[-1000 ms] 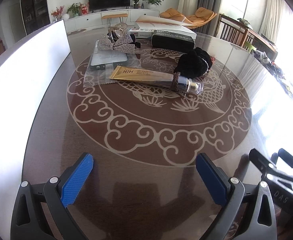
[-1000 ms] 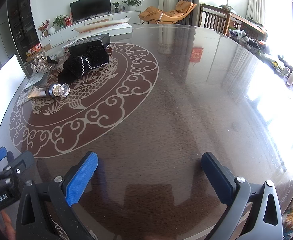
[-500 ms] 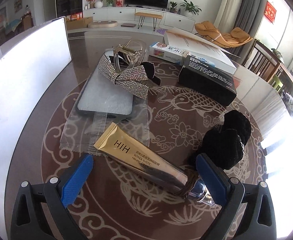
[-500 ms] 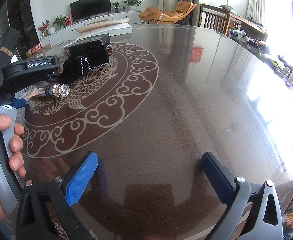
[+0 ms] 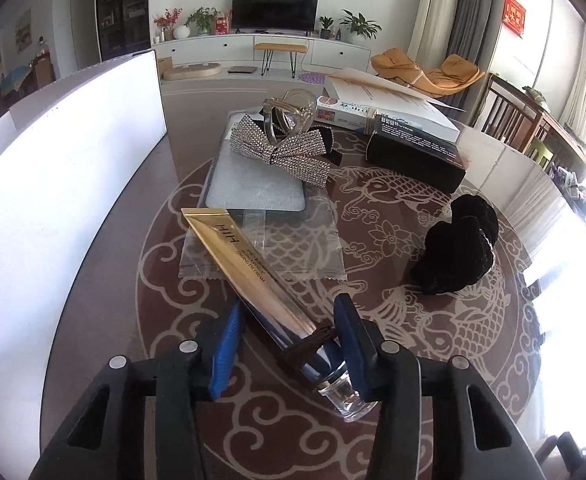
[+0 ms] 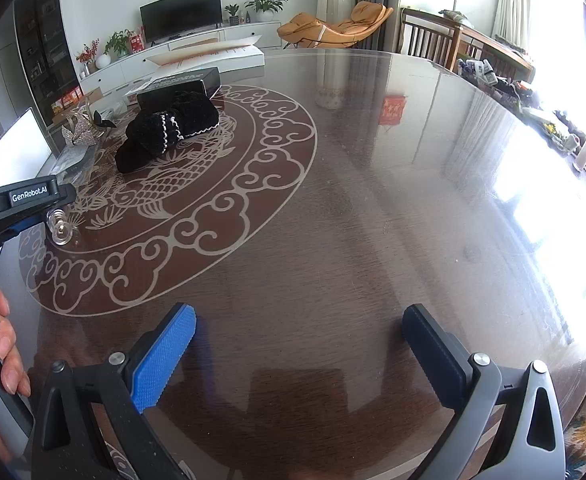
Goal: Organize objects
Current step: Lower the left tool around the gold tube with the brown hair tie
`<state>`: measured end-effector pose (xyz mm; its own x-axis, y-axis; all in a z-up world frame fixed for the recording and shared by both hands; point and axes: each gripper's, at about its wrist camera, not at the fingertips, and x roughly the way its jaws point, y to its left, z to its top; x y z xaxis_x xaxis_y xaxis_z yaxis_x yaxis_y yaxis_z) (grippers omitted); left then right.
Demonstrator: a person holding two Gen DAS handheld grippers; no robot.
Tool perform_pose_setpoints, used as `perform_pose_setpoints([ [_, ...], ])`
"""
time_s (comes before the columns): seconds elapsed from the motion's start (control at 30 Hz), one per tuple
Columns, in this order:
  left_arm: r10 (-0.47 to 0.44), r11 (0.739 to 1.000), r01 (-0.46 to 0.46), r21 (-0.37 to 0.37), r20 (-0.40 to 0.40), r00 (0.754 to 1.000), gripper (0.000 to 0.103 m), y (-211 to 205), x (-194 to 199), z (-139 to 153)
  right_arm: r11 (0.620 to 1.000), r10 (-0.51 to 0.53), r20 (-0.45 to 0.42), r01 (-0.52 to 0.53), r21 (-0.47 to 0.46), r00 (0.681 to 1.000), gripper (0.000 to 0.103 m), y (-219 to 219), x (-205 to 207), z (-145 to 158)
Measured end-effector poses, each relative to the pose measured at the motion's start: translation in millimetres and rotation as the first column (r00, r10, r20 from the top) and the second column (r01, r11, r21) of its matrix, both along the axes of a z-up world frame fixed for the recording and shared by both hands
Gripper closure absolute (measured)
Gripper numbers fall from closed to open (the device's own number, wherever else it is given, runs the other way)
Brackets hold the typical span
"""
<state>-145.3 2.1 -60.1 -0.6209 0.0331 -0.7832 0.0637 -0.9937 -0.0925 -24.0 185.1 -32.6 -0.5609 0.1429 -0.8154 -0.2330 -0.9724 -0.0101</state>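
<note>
Left gripper (image 5: 289, 344): your jaws are closing, narrow now, with the gold tube (image 5: 249, 272) between them near its cap end. The right pad looks to be against the tube; the left pad sits just beside it, and you cannot tell whether it touches.
Right gripper (image 6: 299, 354): your jaws stand wide apart over bare table (image 6: 373, 200), nothing between them.
Tube: it lies slanted on the table, its flat sealed end resting over a clear plastic bag (image 5: 293, 248), its clear cap (image 5: 345, 400) pointing toward you. A brown cord (image 5: 313, 340) is wrapped round its neck. In the right view only the cap (image 6: 61, 230) shows, poking out from under your left gripper (image 6: 21, 204).
Bow (image 5: 281, 150): a rhinestone bow lies on a grey pad (image 5: 253, 186) beyond the bag, with a clear hair claw (image 5: 289, 114) just behind it.
Black cloth (image 5: 457, 252): bunched up to the right of the tube, well apart from it.
Black box (image 5: 417, 156): beyond the cloth, with a white box (image 5: 393, 114) behind it.
White board (image 5: 53, 168): it stands upright along the table's left edge.
Hand (image 6: 1, 344): your fingers curl round the left gripper's grey handle at the left edge of the right view.
</note>
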Motion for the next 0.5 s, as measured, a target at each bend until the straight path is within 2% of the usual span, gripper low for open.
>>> perform_pose_setpoints([
  [0.07,-0.024,1.000,0.024,-0.009,-0.003,1.000,0.065,-4.9,10.0,-0.9,1.000,0.000,0.000,0.000,0.000,1.000,0.000,0.1,0.4,-0.3],
  [0.3,-0.125,0.992,0.125,-0.021,0.015,0.992,0.065,-21.8,51.2,-0.5,1.000,0.000,0.000,0.000,0.000,1.000,0.000,0.1,0.4,-0.3],
  [0.37,-0.153,0.987,0.154,-0.044,0.019,0.988,0.063,-22.1,56.5,-0.8,1.000,0.000,0.000,0.000,0.000,1.000,0.000,0.1,0.4,-0.3],
  [0.43,-0.173,0.981,0.175,-0.079,0.032,0.984,0.047,-18.7,57.2,-2.3,1.000,0.000,0.000,0.000,0.000,1.000,0.000,0.1,0.0,0.0],
  [0.47,-0.173,0.980,0.176,-0.093,0.043,0.984,0.029,-16.8,56.8,-4.2,1.000,0.000,0.000,0.000,0.000,1.000,0.000,0.2,0.4,-0.3],
  [0.5,-0.168,0.980,0.172,-0.102,0.043,0.985,0.020,-16.0,58.1,-6.0,1.000,0.000,0.000,0.000,0.000,1.000,0.000,0.1,0.0,0.0],
])
